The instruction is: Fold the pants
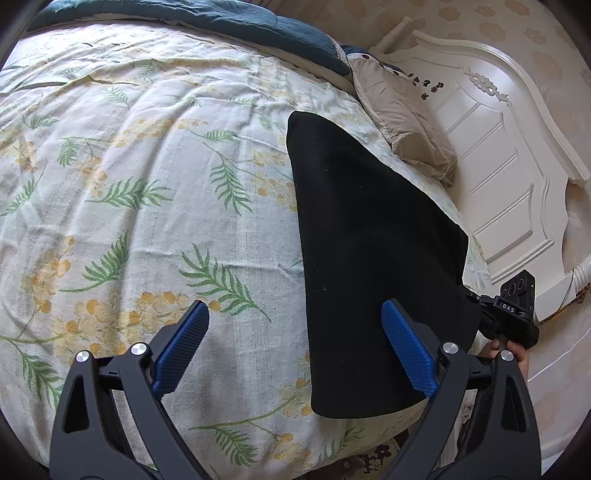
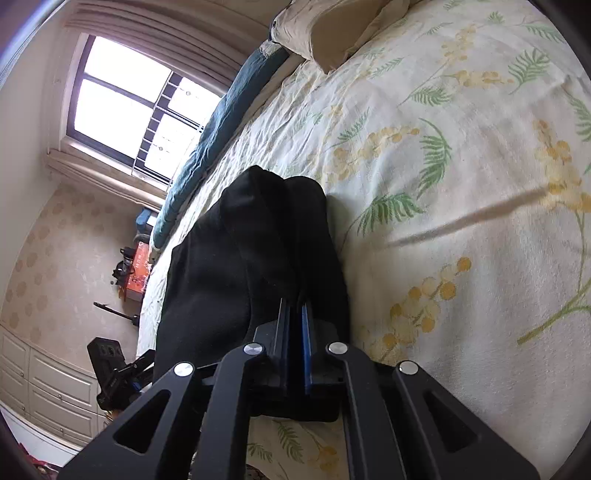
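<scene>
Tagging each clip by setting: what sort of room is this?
A bedroom, most likely: a bed with a floral sheet, a beige pillow against a white carved headboard, and a curtained window.

Wide stretch of floral bedspread [image 1: 147, 184] left of the black pants [image 1: 362, 240] lies bare, open for a pass. Pants take up the bed's right part. Beyond them a tan pillow [image 1: 406, 122] against the white headboard [image 1: 509, 155] blocks that end. Teal blanket [image 1: 207, 18] rolled along the far edge. Right gripper [image 2: 295, 321] sits clamped at the pants' edge, crowding that side.
</scene>
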`<state>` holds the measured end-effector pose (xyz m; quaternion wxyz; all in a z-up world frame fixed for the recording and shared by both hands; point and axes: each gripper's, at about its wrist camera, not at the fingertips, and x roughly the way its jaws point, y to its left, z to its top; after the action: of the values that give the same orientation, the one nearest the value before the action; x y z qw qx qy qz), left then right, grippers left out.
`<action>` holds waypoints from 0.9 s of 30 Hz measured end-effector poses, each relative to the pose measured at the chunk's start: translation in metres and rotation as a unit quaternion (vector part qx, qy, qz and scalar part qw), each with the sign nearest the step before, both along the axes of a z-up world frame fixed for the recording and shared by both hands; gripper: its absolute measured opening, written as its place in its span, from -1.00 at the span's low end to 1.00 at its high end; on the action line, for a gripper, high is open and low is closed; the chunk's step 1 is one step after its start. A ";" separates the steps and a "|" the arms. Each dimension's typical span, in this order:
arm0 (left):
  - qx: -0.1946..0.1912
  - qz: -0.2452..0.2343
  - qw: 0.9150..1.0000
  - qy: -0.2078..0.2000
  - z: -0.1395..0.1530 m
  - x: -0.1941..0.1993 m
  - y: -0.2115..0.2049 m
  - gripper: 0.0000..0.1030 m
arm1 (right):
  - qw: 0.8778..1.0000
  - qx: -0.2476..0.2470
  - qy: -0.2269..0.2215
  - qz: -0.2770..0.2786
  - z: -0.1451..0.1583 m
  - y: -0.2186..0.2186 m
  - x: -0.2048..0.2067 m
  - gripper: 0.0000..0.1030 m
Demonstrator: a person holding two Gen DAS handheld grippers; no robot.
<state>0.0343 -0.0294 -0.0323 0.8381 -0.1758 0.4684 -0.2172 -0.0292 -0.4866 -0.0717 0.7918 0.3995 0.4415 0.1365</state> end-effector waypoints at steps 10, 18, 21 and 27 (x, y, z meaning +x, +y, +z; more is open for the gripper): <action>-0.011 -0.002 1.000 0.002 0.002 -0.002 0.006 0.83 | 0.999 0.004 -0.027 -0.028 0.022 -0.012 -0.018 -0.39; -0.079 -0.020 0.996 0.035 -0.008 0.013 0.005 0.83 | 1.000 0.019 -0.009 -0.011 0.009 -0.006 -0.009 0.03; -0.095 -0.042 0.993 0.054 -0.018 0.019 -0.010 0.83 | 1.000 0.014 -0.008 0.008 0.004 0.006 -0.001 0.18; -0.133 -0.071 0.987 0.057 -0.022 0.024 -0.032 0.77 | 0.999 0.001 -0.011 0.031 0.003 0.015 0.007 0.05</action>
<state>0.0586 -0.0617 -0.0548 0.7621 -0.2638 0.4934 -0.3259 -0.0224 -0.4712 -0.0688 0.7916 0.3852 0.4443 0.1660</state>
